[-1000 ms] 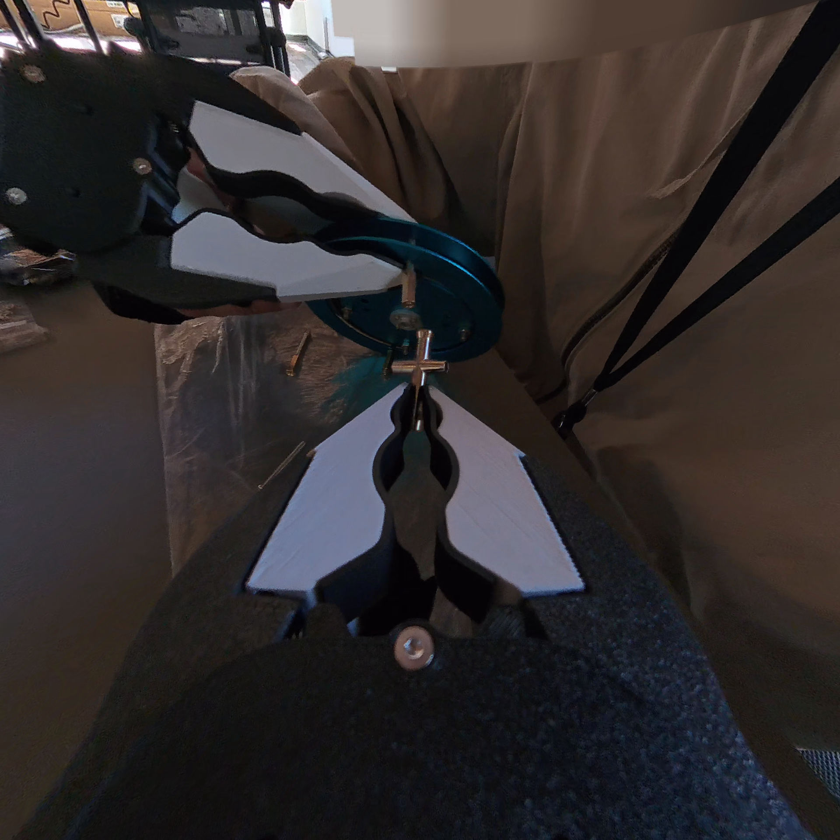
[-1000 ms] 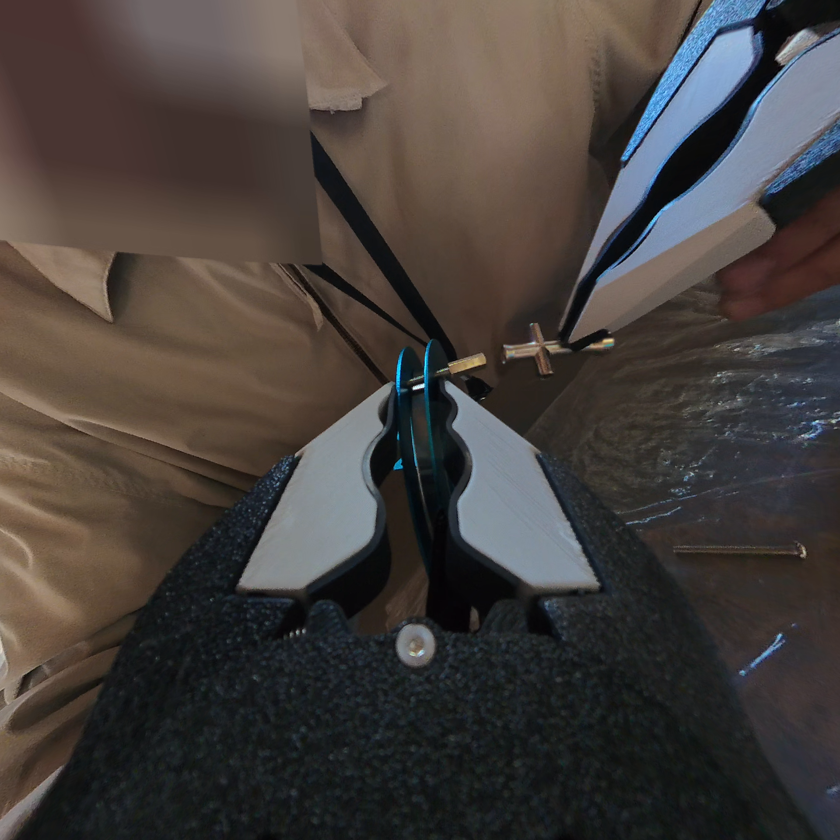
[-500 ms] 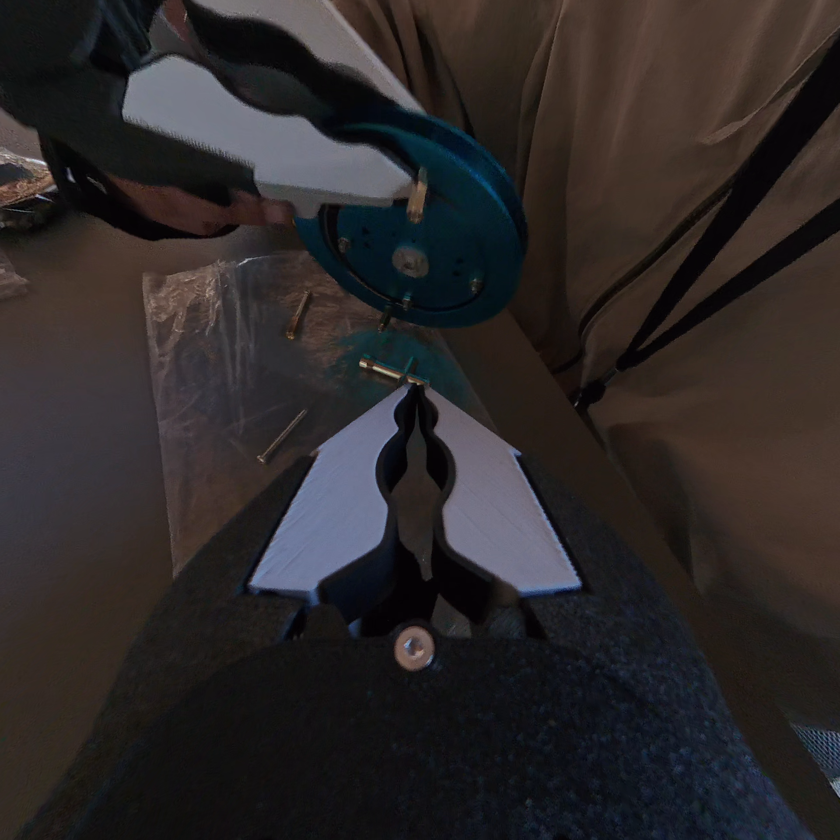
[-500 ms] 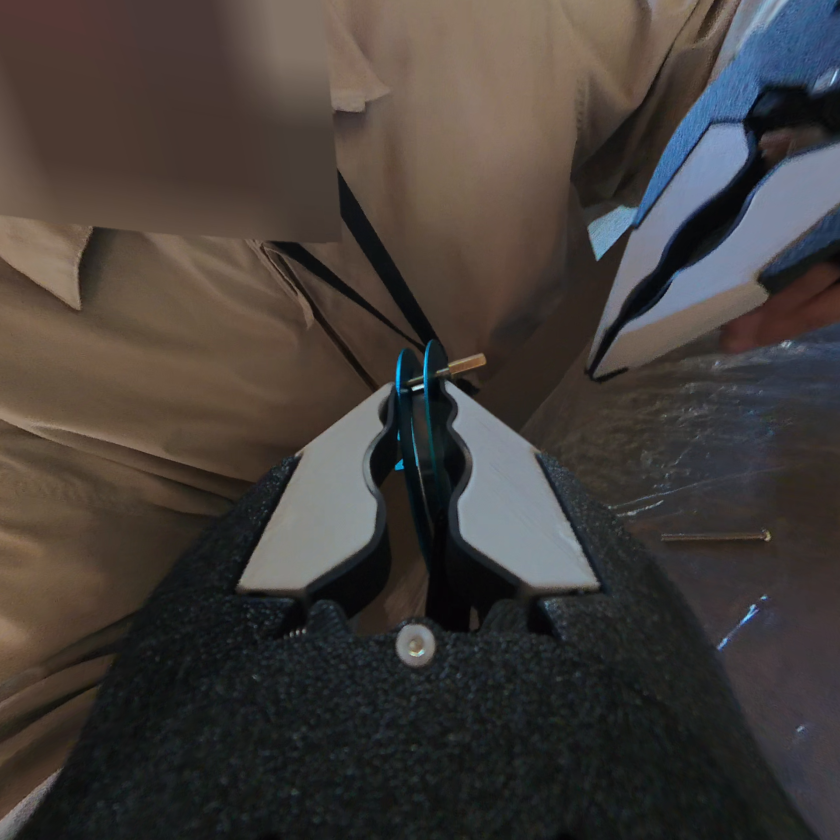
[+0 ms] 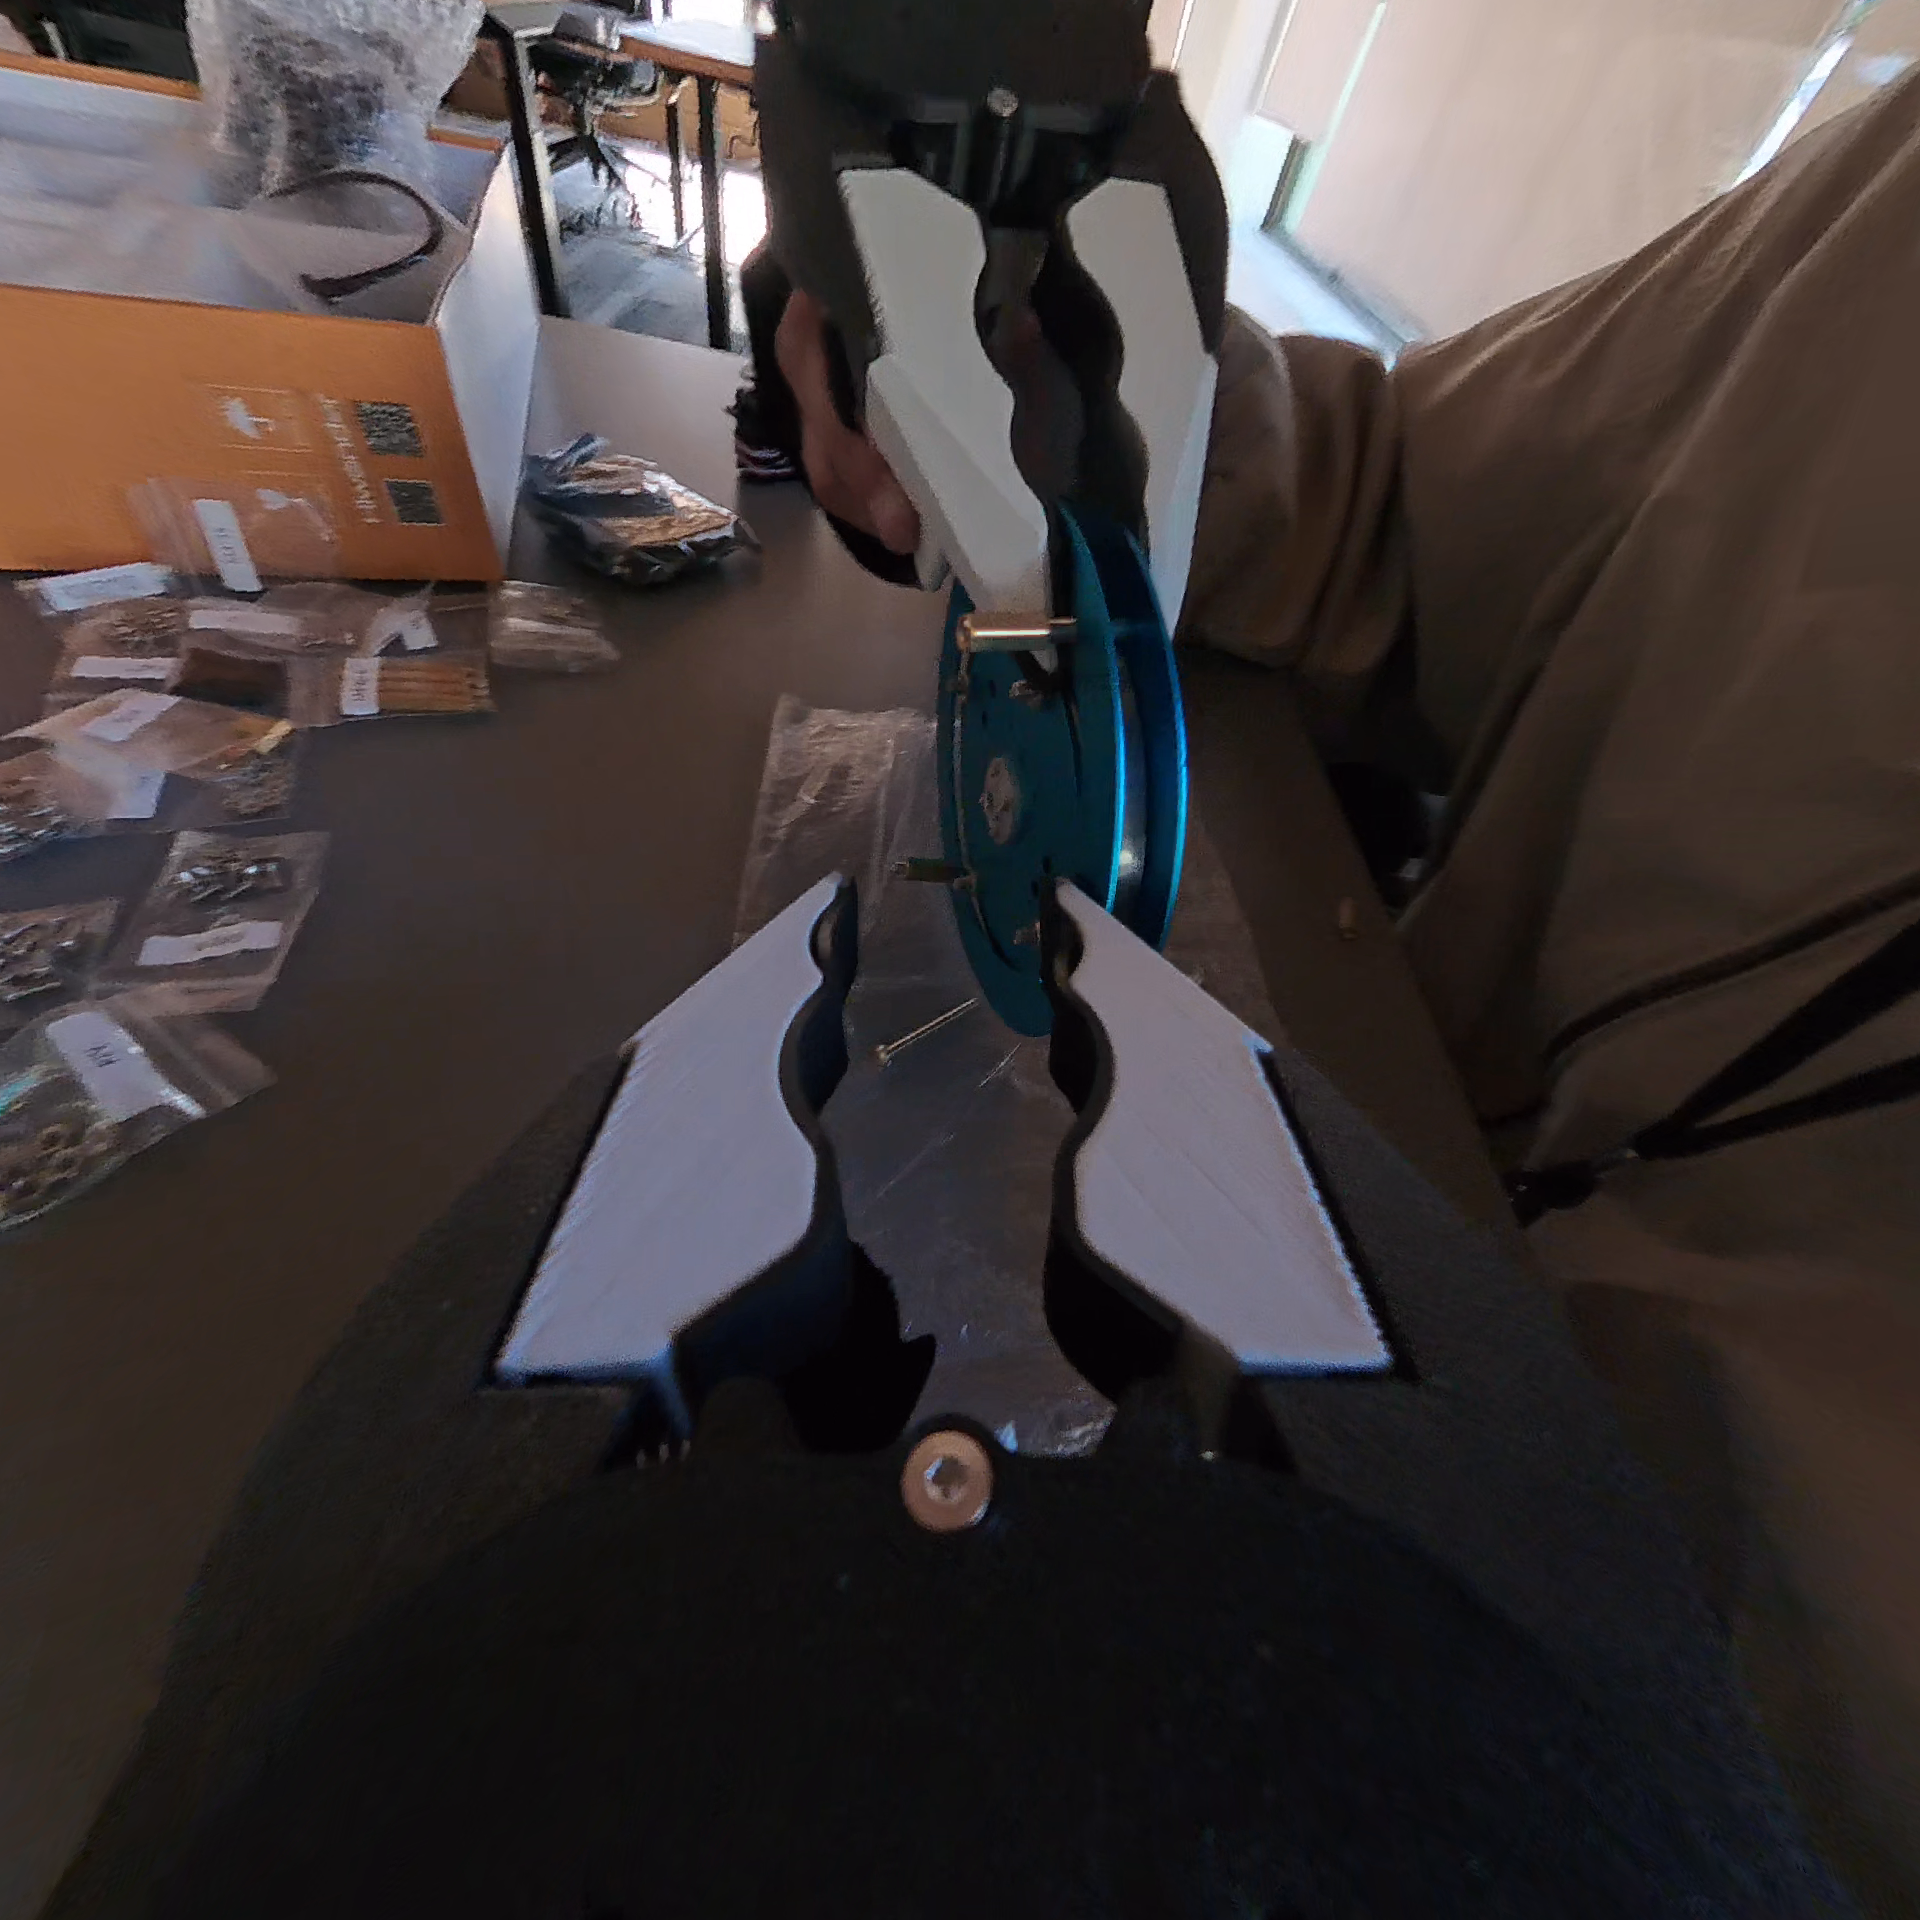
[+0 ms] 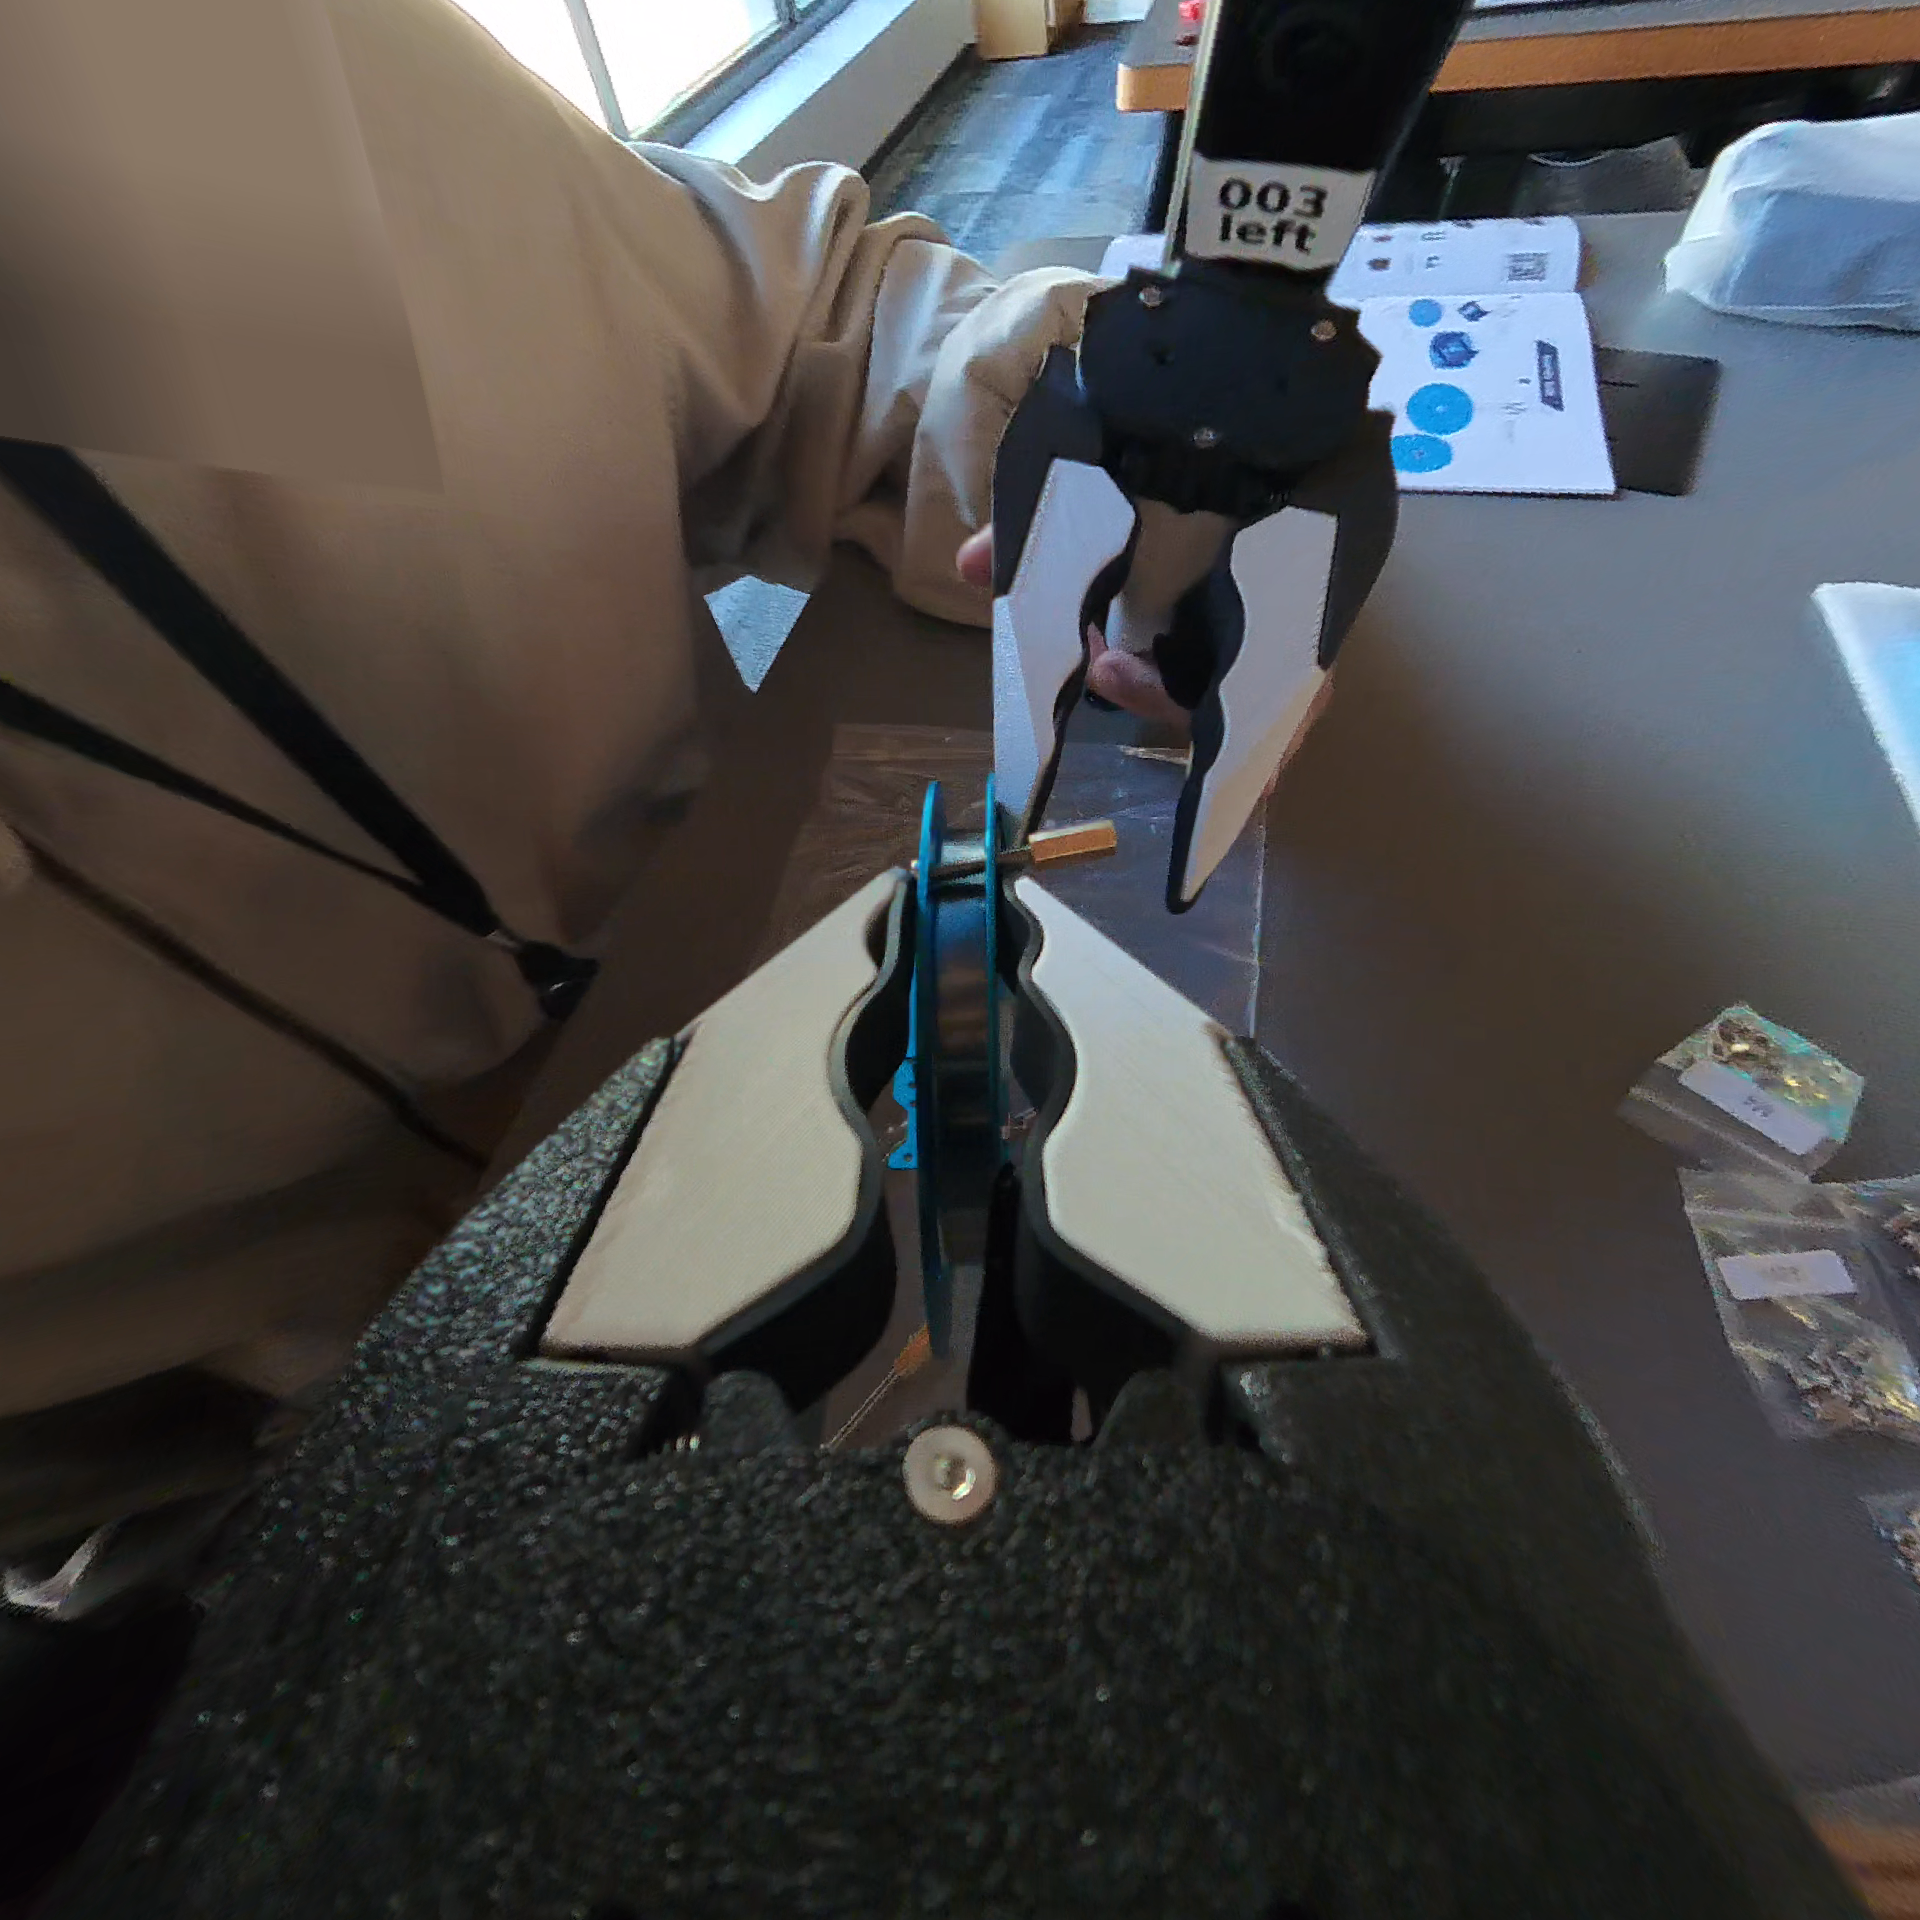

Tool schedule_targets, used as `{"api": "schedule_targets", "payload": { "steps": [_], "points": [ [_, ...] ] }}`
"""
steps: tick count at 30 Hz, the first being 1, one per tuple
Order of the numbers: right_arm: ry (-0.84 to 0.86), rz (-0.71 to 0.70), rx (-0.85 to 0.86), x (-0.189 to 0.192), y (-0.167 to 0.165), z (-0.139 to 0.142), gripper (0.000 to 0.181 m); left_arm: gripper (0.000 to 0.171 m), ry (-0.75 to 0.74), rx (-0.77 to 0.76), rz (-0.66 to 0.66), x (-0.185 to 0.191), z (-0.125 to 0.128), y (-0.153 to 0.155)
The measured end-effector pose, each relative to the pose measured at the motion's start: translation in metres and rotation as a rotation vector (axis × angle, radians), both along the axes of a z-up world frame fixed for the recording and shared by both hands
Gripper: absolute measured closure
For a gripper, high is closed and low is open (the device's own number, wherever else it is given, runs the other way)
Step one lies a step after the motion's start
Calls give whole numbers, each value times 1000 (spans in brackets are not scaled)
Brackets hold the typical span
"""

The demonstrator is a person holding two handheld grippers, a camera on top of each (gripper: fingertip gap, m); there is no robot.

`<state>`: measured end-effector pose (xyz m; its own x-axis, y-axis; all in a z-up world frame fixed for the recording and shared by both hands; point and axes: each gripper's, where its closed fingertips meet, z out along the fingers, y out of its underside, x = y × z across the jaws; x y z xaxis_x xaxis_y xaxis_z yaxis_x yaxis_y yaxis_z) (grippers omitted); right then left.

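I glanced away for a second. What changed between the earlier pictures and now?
The left gripper has opened: it was shut on a small silver cross-shaped tool a second ago, and that tool is no longer in sight. Its fingers now stand spread beside the blue wheel, one fingertip close to the rim. Unchanged: the right gripper stays clamped on the wheel, with the brass post sticking out.
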<state>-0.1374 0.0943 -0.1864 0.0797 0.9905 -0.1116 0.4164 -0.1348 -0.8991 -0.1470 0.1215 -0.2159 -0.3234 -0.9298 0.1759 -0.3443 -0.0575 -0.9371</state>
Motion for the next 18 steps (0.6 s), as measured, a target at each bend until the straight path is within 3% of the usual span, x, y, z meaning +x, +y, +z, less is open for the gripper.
{"api": "schedule_targets", "payload": {
  "steps": [2,5,8,10,12,13,14,16,18],
  "points": [
    [-15,-38,30,-2,4,-1,167,136,28,69,33,-6,3,10],
    [11,-96,36,-4,12,1,167,137,-17,50,66,-15,21,20],
    [66,-147,-47,-3,22,1,167,151,-23,19,79,-15,19,22],
    [92,-172,-96,-1,28,-2,167,143,-28,42,127,-13,19,33],
    [114,-201,-125,1,35,-6,167,139,-68,-32,175,-15,31,47],
    [118,-225,-117,4,40,-9,167,133,-93,-77,167,-18,36,50],
    [123,-252,-109,7,46,-11,167,117,-111,-115,133,-20,39,47],
    [141,-291,-93,11,54,-14,167,110,-85,-147,92,-16,29,37],
    [168,-322,-72,14,61,-15,167,108,-47,-88,91,-6,10,26]
  ]
}}
